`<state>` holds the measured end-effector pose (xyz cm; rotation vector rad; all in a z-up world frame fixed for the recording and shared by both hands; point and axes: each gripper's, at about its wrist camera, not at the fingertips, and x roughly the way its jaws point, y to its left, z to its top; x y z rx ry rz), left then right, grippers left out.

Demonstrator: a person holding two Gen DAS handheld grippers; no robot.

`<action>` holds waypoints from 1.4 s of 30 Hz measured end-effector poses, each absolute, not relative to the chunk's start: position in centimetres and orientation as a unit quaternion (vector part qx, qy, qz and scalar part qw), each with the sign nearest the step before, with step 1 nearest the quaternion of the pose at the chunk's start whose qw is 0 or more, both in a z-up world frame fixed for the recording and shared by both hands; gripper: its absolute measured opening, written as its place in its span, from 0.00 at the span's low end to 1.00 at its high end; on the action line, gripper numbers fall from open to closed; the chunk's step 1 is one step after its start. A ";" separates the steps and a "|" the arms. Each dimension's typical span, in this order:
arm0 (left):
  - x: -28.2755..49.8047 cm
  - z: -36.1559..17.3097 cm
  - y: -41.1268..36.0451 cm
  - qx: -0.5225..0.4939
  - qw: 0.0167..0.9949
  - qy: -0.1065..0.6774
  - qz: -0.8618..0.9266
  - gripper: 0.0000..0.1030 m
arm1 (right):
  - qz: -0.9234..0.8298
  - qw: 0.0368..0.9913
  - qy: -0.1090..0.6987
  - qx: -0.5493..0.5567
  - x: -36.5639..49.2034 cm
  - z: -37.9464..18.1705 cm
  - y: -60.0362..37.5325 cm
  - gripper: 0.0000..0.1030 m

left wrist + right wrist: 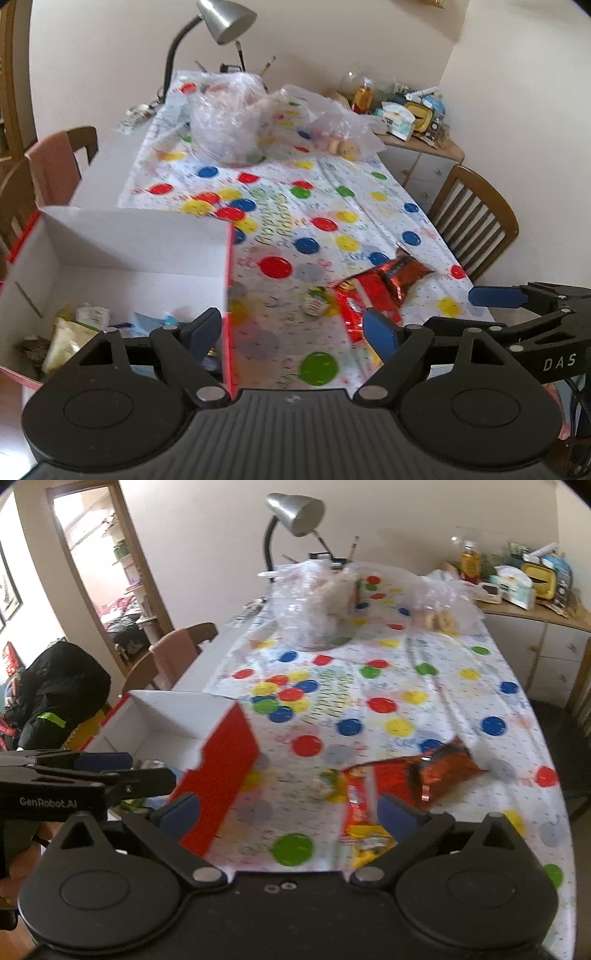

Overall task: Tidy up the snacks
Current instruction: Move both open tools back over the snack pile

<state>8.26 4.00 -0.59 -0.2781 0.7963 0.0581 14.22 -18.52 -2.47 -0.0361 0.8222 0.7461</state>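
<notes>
Home dining room; table (110, 162), wooden chairs (476, 218)

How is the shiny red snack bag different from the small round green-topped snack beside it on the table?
The red snack bag is large, flat and crinkled; the small round snack is compact. The bag is red foil; the round one is green, white and yellow. Both lie on the dotted tablecloth, outside the box.
</notes>
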 end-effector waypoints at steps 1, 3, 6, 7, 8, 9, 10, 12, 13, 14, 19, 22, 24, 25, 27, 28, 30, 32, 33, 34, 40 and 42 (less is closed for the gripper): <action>8.7 -0.9 3.4 -0.135 0.910 0.391 0.028 0.81 | 0.350 0.851 0.392 -0.017 14.6 -2.6 -19.3 1.00; 9.4 -1.5 2.4 -0.133 0.907 0.399 0.029 0.81 | 0.342 0.852 0.396 -0.016 15.3 -3.0 -20.6 1.00; 10.8 -2.4 1.0 -0.125 0.903 0.409 0.029 0.81 | 0.330 0.855 0.400 -0.020 16.2 -3.7 -22.2 1.00; 11.4 -2.7 0.5 -0.121 0.902 0.414 0.028 0.81 | 0.326 0.856 0.401 -0.024 16.5 -4.0 -22.6 1.00; 12.0 -3.0 0.1 -0.119 0.900 0.419 0.026 0.81 | 0.325 0.855 0.403 -0.026 16.7 -4.3 -23.0 1.00; 12.6 -3.4 -0.3 -0.115 0.898 0.425 0.024 0.81 | 0.326 0.854 0.405 -0.030 16.9 -4.6 -23.4 1.00; 13.2 -3.9 -0.8 -0.110 0.894 0.433 0.023 0.81 | 0.326 0.853 0.407 -0.036 17.0 -5.0 -23.7 1.00; 14.3 -4.9 -1.3 -0.104 0.889 0.446 0.027 0.81 | 0.328 0.851 0.408 -0.049 17.2 -5.7 -24.1 0.99; 14.9 -5.6 -1.5 -0.101 0.885 0.455 0.028 0.81 | 0.330 0.849 0.410 -0.056 17.2 -6.1 -24.3 0.99; 15.4 -6.2 -1.6 -0.099 0.881 0.462 0.032 0.81 | 0.331 0.846 0.413 -0.062 17.4 -6.6 -24.5 0.99; 17.7 -8.8 -2.1 -0.086 0.866 0.490 0.049 0.81 | 0.342 0.829 0.436 -0.078 17.7 -8.9 -24.5 0.99; 19.0 -9.8 -2.0 -0.077 0.862 0.497 0.057 0.81 | 0.350 0.818 0.448 -0.086 17.8 -10.1 -23.9 0.99; 20.0 -10.5 -1.9 -0.073 0.859 0.503 0.062 0.81 | 0.354 0.811 0.456 -0.090 18.0 -10.9 -23.3 0.98; 20.5 -10.8 -1.8 -0.072 0.857 0.506 0.064 0.81 | 0.355 0.809 0.460 -0.092 18.2 -11.2 -23.1 0.98; 21.3 -11.5 -1.7 -0.067 0.853 0.513 0.065 0.81 | 0.354 0.804 0.468 -0.093 18.6 -11.9 -22.5 0.97; 21.7 -11.7 -1.7 -0.062 0.852 0.515 0.064 0.81 | 0.353 0.802 0.474 -0.092 18.8 -12.2 -22.2 0.96; 22.5 -12.3 -1.8 -0.053 0.849 0.522 0.065 0.81 | 0.349 0.796 0.486 -0.086 19.5 -12.9 -21.8 0.94; 23.1 -12.8 -1.7 -0.048 0.846 0.527 0.064 0.81 | 0.345 0.792 0.497 -0.081 20.2 -13.5 -21.2 0.92; 23.4 -13.0 -1.7 -0.046 0.845 0.529 0.063 0.81 | 0.343 0.791 0.500 -0.082 20.5 -13.7 -20.9 0.91; 23.7 -13.2 -1.7 -0.044 0.844 0.531 0.063 0.81 | 0.340 0.789 0.504 -0.082 20.7 -13.9 -20.6 0.90; 25.1 -14.0 -1.9 -0.033 0.838 0.542 0.051 0.81 | 0.341 0.778 0.523 -0.075 21.8 -14.7 -18.6 0.79; 25.5 -14.3 -2.0 -0.030 0.837 0.545 0.049 0.81 | 0.341 0.776 0.525 -0.082 22.0 -14.9 -18.0 0.77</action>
